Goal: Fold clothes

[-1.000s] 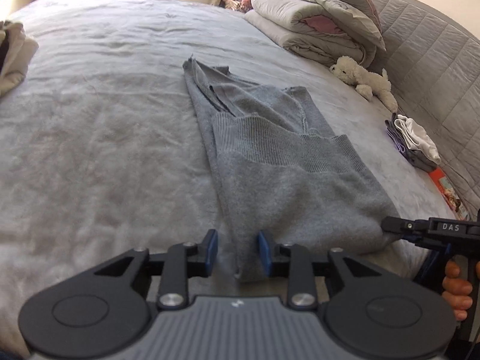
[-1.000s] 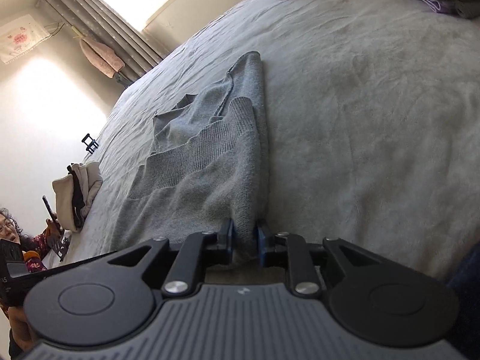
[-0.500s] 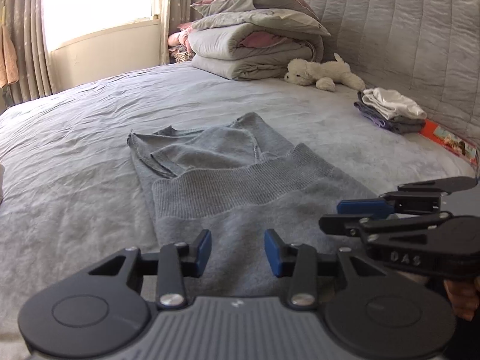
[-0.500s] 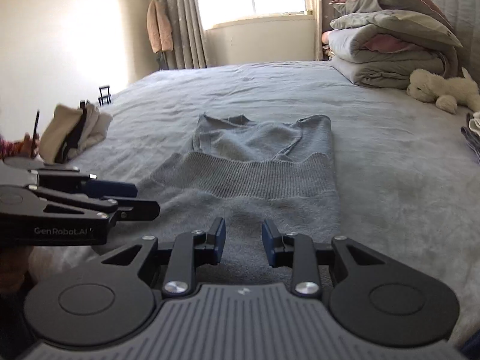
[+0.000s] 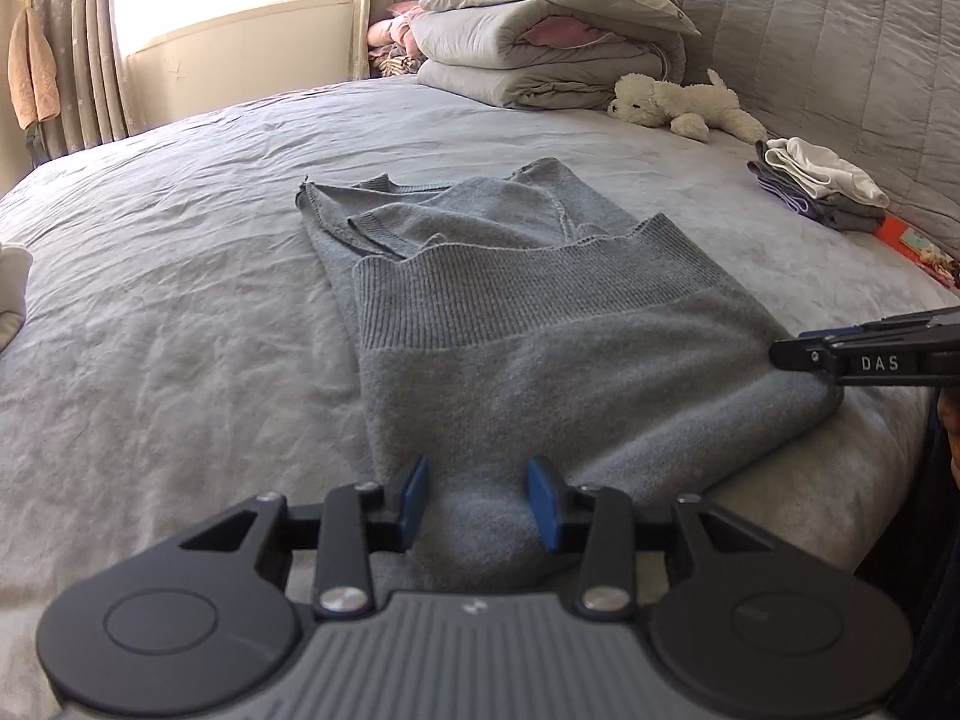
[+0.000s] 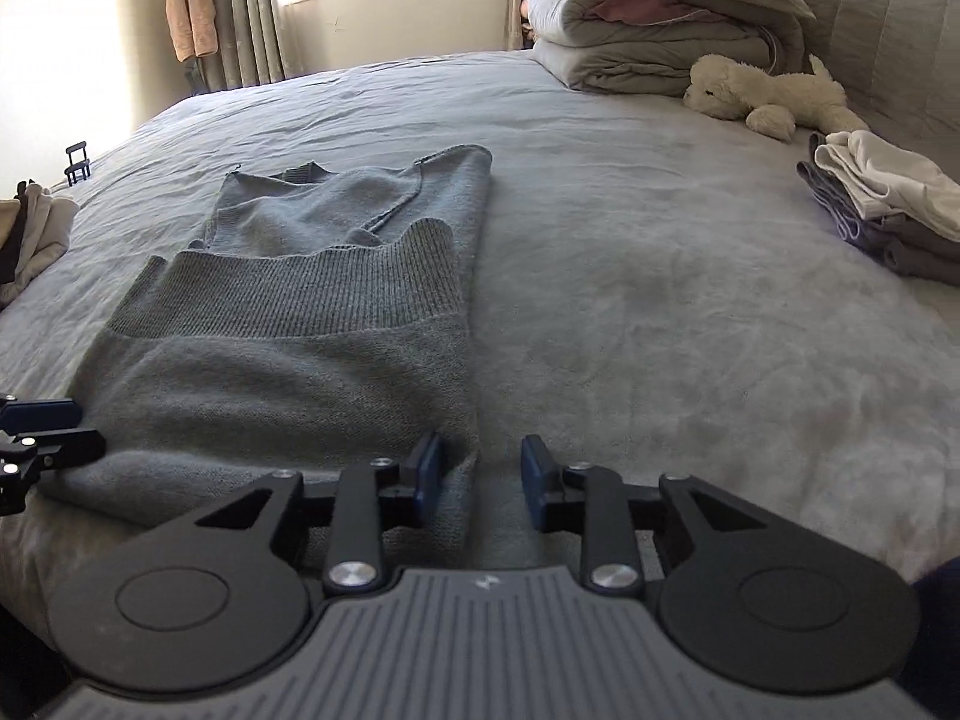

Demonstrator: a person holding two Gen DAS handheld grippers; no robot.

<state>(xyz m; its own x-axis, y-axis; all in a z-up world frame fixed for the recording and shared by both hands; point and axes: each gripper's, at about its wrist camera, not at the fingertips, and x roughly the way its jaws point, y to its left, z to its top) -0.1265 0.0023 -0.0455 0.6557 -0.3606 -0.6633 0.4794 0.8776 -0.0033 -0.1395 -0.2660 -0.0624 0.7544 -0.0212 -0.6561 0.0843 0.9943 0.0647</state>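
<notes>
Sweater (image 5: 540, 372) lies half-folded on the bed (image 5: 180, 330), near edge between both jaws. Left gripper (image 5: 477, 501) stands part open over the near-left fold, clamping nothing; right gripper (image 6: 477, 474) likewise, straddling the near-right corner. Risk: pinching only the top layer would drag the fold apart.
</notes>
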